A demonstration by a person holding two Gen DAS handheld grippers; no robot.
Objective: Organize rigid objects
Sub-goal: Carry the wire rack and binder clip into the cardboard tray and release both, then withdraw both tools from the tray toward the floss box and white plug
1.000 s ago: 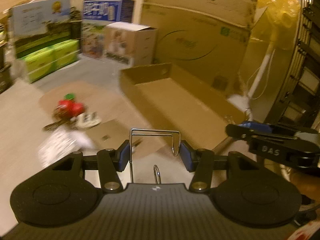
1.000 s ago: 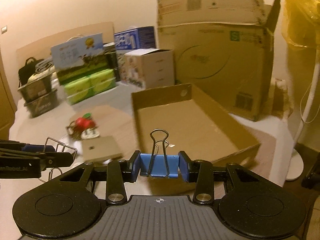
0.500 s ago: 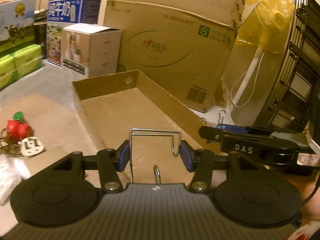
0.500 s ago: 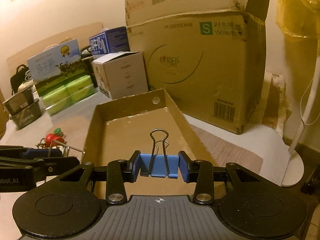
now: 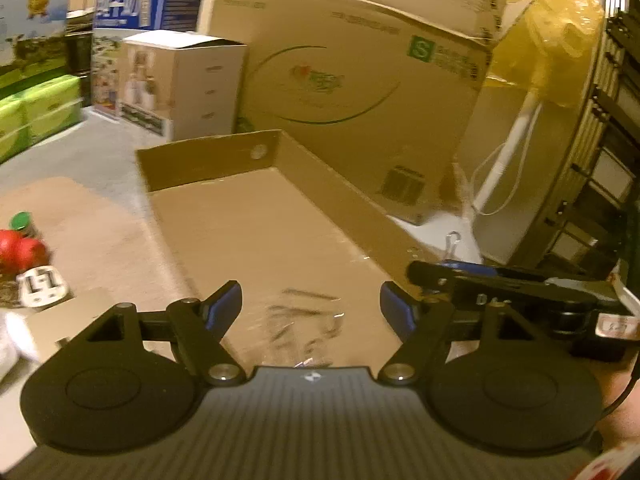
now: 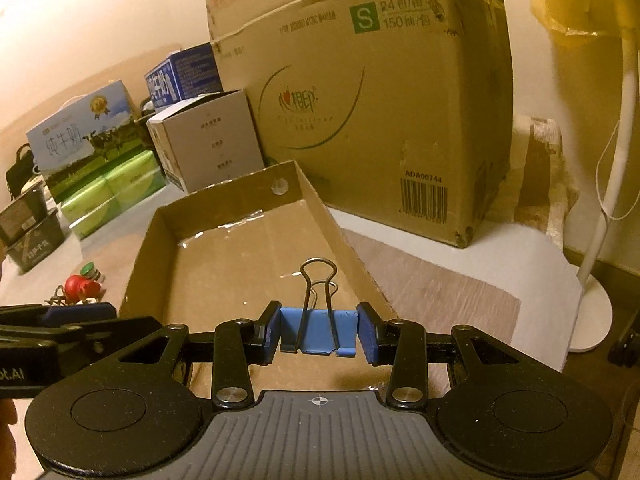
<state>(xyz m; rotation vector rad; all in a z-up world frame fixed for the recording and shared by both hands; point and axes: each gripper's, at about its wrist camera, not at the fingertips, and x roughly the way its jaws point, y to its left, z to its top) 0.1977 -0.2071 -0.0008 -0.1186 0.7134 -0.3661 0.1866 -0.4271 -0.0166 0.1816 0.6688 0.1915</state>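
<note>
Over the shallow cardboard tray (image 6: 224,248), my left hand-held gripper (image 5: 312,306) is opening to drop a blurred wire piece (image 5: 304,320) there, while my right hand-held gripper (image 6: 319,330) pinches the blue binder clip (image 6: 318,330) for sorting.

Shallow cardboard tray (image 6: 240,248) open on top, floor mostly bare, low walls only; big carton (image 6: 360,112) blocks right behind its far wall, white box (image 6: 208,144) at far-left corner, fan stand (image 6: 608,200) off right, small clutter (image 6: 76,286) left of tray
</note>
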